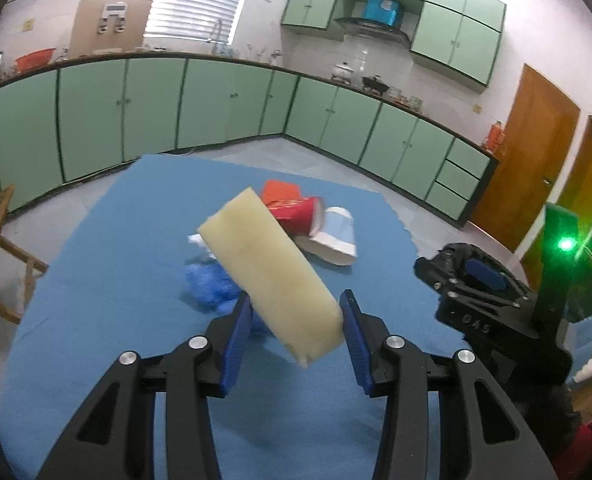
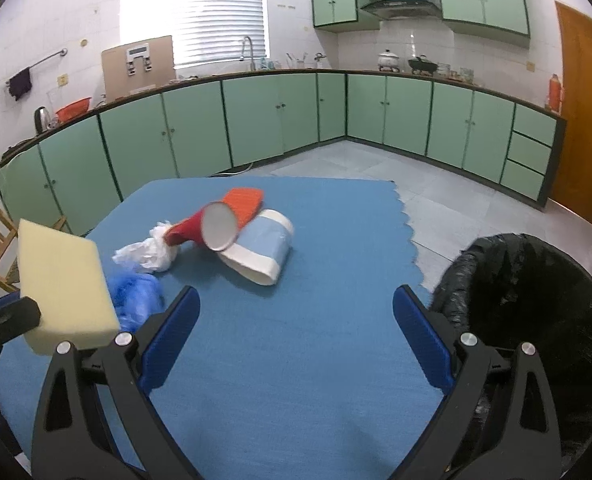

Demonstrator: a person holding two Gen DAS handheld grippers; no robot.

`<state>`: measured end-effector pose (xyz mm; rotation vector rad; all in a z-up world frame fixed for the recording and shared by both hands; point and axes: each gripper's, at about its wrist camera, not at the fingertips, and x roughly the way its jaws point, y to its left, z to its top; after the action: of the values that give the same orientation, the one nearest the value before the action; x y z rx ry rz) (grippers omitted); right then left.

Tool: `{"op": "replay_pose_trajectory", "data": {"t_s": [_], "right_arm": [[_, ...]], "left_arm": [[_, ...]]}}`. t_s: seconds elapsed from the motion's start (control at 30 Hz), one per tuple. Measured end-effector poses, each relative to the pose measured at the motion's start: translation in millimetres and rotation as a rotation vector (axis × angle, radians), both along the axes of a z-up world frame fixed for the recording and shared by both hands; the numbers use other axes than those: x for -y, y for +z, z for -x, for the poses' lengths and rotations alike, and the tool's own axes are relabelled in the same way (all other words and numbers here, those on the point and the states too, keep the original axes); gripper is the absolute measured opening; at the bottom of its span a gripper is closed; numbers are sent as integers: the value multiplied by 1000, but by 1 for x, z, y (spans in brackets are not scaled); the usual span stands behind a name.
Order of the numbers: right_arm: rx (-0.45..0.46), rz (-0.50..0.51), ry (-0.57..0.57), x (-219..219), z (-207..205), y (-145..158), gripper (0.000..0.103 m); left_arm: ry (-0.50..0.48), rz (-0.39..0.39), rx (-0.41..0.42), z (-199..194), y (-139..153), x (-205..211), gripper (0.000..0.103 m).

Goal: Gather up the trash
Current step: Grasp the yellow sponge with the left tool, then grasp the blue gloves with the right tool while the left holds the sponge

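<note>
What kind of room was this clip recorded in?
A home kitchen, most likely: green cabinets run under a counter along two walls, a faucet stands below the window, and pots sit under a range hood.

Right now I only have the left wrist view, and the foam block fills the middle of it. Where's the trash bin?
Observer: The black-lined bin stands past the blue cloth's right edge, beside the right gripper, with its mouth open.
Operator: Is the right gripper carrying anything?
Observer: No, it is open and empty above the cloth.
Operator: What's behind the foam block?
Observer: A crumpled white bag, lying against the base of the red cup.
</note>
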<state>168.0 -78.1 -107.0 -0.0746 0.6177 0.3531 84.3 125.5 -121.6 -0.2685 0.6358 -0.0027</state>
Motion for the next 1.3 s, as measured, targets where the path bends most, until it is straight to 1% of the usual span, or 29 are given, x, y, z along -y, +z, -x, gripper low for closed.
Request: {"op": "replay_pose_trajectory", "data": {"t_s": [0.13, 0.37, 0.43, 0.53, 0.67, 0.83, 0.93, 0.97, 1.0, 1.03, 1.1, 1.17, 1.2, 1.3], "right_arm": [[8, -4, 46, -23, 5, 3, 94], [5, -9, 119, -68, 13, 2, 94], [0, -3, 138, -81, 14, -1, 94], [-4, 10, 148, -96, 14, -9, 92], [-35, 22, 144, -108, 10, -20, 88], [-62, 44, 159, -119, 5, -30, 85], [-89, 57, 190, -127, 1, -36, 74], [-107, 61, 205, -130, 0, -39, 66], [-122, 62, 215, -132, -1, -41, 56], [-143, 64, 232, -135, -2, -45, 49], [-166, 66, 259, -137, -1, -48, 19], [-169, 64, 280, -136, 3, -47, 6], [-167, 59, 287, -135, 4, -46, 2], [-150, 35, 293, -128, 9, -35, 1]], "left_arm": [[63, -15, -14, 6, -8, -19, 44], [141, -47, 13, 20, -6, -50, 44], [161, -56, 6, 20, -11, -56, 44], [192, -35, -23, 16, -26, -69, 44], [204, -32, -50, 18, -42, -77, 44], [190, -45, -40, 19, -44, -74, 44], [190, -29, -40, 19, -47, -80, 44], [193, -22, -40, 19, -47, -81, 44], [195, -16, -40, 19, -46, -82, 44], [196, -12, -40, 20, -46, -83, 44], [194, -11, -40, 19, -45, -85, 44], [192, -15, -41, 19, -45, -84, 44], [191, -16, -41, 18, -45, -84, 44], [192, -16, -40, 17, -41, -83, 44]]}}
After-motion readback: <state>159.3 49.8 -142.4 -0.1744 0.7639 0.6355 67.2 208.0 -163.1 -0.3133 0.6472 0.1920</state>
